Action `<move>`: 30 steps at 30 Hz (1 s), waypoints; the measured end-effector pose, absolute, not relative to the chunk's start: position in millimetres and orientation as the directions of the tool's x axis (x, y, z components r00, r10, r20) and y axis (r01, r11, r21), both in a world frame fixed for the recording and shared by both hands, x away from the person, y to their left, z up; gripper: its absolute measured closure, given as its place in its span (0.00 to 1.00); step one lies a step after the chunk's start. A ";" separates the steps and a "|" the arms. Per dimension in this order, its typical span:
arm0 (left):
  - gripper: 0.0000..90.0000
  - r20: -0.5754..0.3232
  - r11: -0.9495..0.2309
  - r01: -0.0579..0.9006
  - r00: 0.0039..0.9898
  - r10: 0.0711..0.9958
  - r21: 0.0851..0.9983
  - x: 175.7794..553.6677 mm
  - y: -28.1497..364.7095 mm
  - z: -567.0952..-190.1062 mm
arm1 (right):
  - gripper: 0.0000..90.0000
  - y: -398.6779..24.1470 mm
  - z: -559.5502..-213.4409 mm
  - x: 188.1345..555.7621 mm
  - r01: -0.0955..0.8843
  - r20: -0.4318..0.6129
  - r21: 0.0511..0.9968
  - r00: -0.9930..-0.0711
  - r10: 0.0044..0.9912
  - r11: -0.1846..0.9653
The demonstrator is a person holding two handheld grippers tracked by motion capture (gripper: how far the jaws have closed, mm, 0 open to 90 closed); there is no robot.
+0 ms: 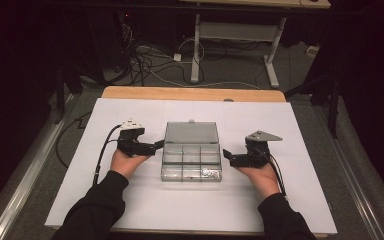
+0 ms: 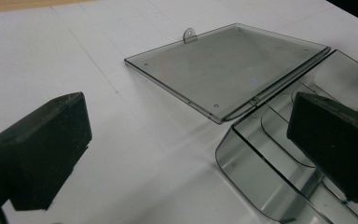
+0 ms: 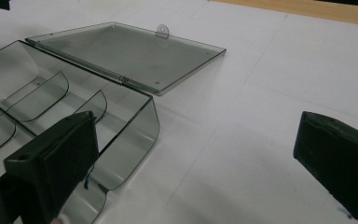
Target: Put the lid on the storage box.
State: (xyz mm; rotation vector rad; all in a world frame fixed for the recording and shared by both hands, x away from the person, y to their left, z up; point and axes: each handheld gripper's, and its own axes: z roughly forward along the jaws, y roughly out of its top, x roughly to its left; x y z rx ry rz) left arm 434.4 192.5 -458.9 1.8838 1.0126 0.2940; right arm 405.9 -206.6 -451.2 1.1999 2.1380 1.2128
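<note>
We flank the open box (image 1: 191, 159); both grippers (image 1: 156, 146) (image 1: 226, 155) gape, empty. A crooked squeeze may skid it.

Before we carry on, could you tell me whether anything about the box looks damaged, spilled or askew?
Nothing stands out. The box sits square on the table, its lid lying flat behind it, with small shiny bits in one near compartment. Both grippers, left and right, are open.
</note>
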 end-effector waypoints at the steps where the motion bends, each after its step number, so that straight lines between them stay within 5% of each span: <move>1: 0.00 -0.204 -0.211 0.522 0.628 0.751 0.827 435.9 192.3 -458.9 | 0.01 -205.1 -450.6 407.6 0.484 0.065 0.838 -0.549 0.833 0.253; 30: 0.00 -0.213 -0.228 0.550 0.622 0.753 0.804 475.7 174.0 -456.9 | 0.05 -176.6 -444.6 458.1 0.515 0.076 0.813 -0.554 0.829 0.270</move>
